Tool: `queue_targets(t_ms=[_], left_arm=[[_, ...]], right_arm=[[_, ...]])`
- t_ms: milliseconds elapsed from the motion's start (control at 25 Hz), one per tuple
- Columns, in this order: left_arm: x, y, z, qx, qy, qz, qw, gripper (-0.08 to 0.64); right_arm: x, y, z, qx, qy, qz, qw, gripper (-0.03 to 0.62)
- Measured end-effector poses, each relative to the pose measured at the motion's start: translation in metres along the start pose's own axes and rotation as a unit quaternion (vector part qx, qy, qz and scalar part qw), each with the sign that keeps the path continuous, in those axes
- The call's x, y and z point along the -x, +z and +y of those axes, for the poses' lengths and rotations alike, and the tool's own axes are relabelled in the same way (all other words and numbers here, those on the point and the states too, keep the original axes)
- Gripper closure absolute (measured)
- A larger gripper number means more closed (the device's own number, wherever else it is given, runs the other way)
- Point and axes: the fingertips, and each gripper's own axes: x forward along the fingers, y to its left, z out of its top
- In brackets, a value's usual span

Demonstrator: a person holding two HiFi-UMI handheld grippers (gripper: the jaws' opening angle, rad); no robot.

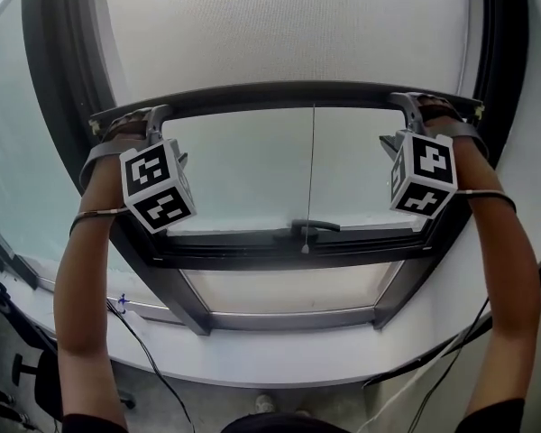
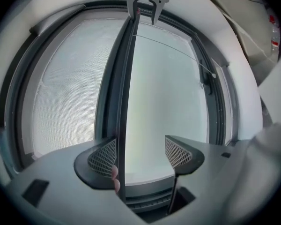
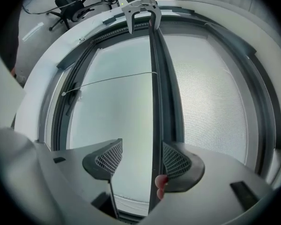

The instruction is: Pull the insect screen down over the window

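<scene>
The screen (image 1: 288,25) fills the window's upper part, and its bar (image 1: 288,95) runs across just below it. The left gripper (image 1: 153,115) sits at the bar's left end and the right gripper (image 1: 417,106) at its right end, with the bar passing between each one's parted jaws. A cord (image 1: 312,170) hangs from the bar's middle, down past the handle (image 1: 314,227) on the lower frame. The sill (image 1: 279,354) lies beneath.

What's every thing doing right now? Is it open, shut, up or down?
Screen: pulled partway down.
Bar: level, running between each gripper's jaws.
Cord: hanging straight down from the bar.
Handle: lying sideways.
Left hand-held gripper: open, bar against one jaw.
Right hand-held gripper: open, bar against one jaw.
</scene>
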Motion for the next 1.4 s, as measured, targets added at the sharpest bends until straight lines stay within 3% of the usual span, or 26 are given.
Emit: queue_targets(t_ms=[360,640,1040,1400], left_arm=[[-0.006,0.000,-0.028,0.005,-0.005,-0.001,1.0000,0.230],[-0.021,-0.001,-0.081,-0.001,-0.058,-0.001,0.9983,0.232],[-0.026,-0.002,-0.104,-0.005,-0.039,0.011,0.9992,0.232],[-0.035,-0.005,-0.164,-0.016,-0.099,0.013,0.9949,0.232]], right_arm=[[-0.005,0.001,0.030,-0.001,0.017,-0.002,1.000,0.316],[-0.017,0.002,0.082,0.005,0.070,-0.007,0.998,0.316],[-0.021,0.003,0.106,-0.003,0.059,-0.011,0.998,0.316],[-0.027,0.005,0.165,0.008,0.111,-0.006,0.994,0.316]])
